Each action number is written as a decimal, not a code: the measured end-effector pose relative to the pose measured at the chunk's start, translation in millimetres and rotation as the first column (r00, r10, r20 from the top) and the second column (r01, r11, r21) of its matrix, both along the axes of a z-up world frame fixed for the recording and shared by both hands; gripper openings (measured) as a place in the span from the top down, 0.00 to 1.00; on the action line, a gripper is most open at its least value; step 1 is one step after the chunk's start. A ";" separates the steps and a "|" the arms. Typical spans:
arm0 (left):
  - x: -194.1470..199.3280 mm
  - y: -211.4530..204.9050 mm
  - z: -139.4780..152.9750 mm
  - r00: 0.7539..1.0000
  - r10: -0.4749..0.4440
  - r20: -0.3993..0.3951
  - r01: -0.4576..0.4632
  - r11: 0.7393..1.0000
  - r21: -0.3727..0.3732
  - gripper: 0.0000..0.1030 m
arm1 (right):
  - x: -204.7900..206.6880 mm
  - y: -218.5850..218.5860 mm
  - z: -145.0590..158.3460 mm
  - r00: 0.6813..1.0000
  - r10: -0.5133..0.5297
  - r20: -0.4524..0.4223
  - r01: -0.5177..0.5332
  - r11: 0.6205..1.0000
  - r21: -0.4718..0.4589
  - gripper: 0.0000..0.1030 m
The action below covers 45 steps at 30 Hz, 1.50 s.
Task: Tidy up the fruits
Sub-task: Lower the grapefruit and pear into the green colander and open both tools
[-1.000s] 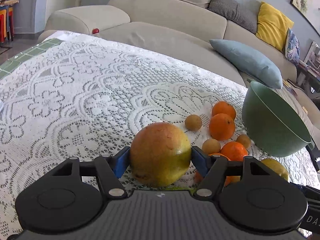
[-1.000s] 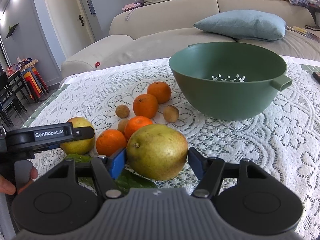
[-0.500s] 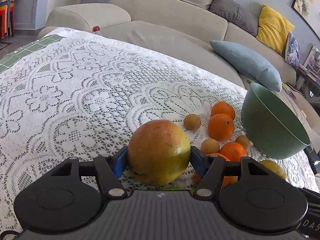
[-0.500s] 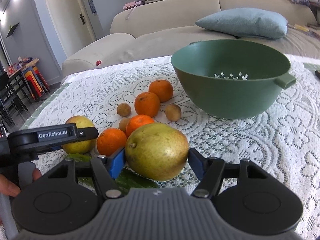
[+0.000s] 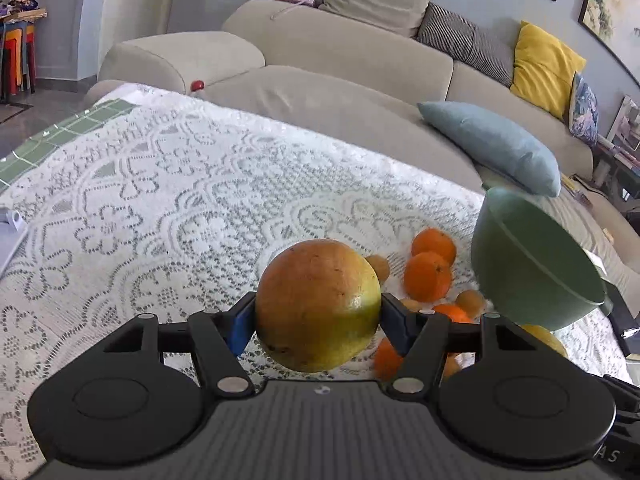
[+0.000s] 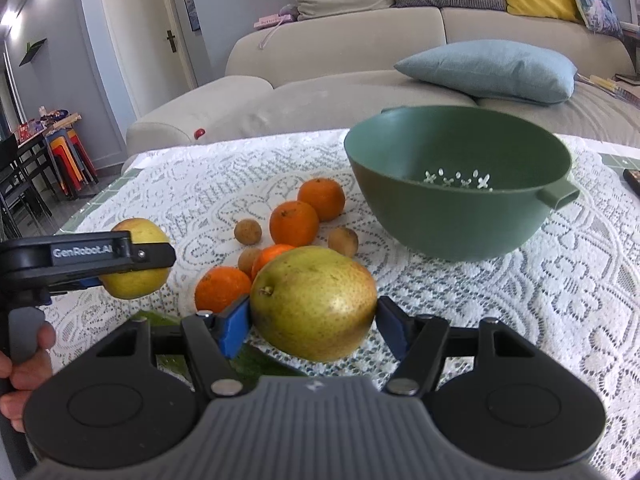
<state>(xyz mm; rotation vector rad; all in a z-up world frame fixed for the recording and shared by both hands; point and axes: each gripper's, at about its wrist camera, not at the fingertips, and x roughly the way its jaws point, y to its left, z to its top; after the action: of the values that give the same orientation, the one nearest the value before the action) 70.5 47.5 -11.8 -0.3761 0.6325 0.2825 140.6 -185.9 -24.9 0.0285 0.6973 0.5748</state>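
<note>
left tool (image 5: pixel 318 320) clamped on a big reddish-yellow fruit (image 5: pixel 318 306), blue pads tight on both sides, fruit held clear above the lace cloth (image 5: pixel 160 220) on the desk. seen from right cam too: left tool (image 6: pixel 136 258) w/ same fruit (image 6: pixel 136 280) at far left, off the cloth, a hand (image 6: pixel 24 364) on its handle.

right tool (image 6: pixel 314 320) gripping a green-yellow pear-like fruit (image 6: pixel 314 304), stem end toward the left pad, jaws about half spread around it. can't tell if it rests on the cloth or sits just above; green leaf (image 6: pixel 260 364) under it.

rest of fruit on desk between tools & bowl: 4 oranges (image 6: pixel 294 223), two near the bowl touching each other, two nearer the pear; 3 small brown round fruits (image 6: pixel 248 232) scattered among them.

green colander bowl (image 6: pixel 460 220) upright at right of the pile, holes visible in bottom, nothing in it, handle pointing right. near the oranges but not touching.

beige sofa (image 6: pixel 360 80) behind desk, w/ blue cushion (image 6: pixel 488 70).
</note>
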 end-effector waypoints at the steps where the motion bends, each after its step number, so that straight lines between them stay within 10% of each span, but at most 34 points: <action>1: -0.5 -1.7 3.7 1.000 0.000 0.001 0.000 1.000 0.005 0.28 | -1.3 -1.5 2.4 1.000 0.001 0.009 -0.001 1.000 0.003 0.38; 20: 84.2 -73.0 77.1 0.980 -0.190 0.061 0.197 0.971 -0.133 0.28 | 76.3 -34.1 75.5 0.984 0.100 0.149 -0.074 0.983 -0.171 0.38; 33: 172.0 -104.8 39.7 0.970 -0.207 -0.125 0.171 0.953 -0.250 0.28 | 160.9 -37.5 45.8 0.983 0.182 0.011 -0.164 0.909 -0.384 0.38; 45: 215.8 -114.7 26.5 0.911 -0.246 -0.331 0.162 0.952 -0.259 0.28 | 201.8 -27.8 24.8 0.955 0.255 -0.148 -0.295 0.852 -0.433 0.38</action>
<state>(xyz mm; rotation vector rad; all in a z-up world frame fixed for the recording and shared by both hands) 286.4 -67.2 14.7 -0.4772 1.0657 0.0744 342.4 -213.6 -0.1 -0.4938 0.9146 0.6766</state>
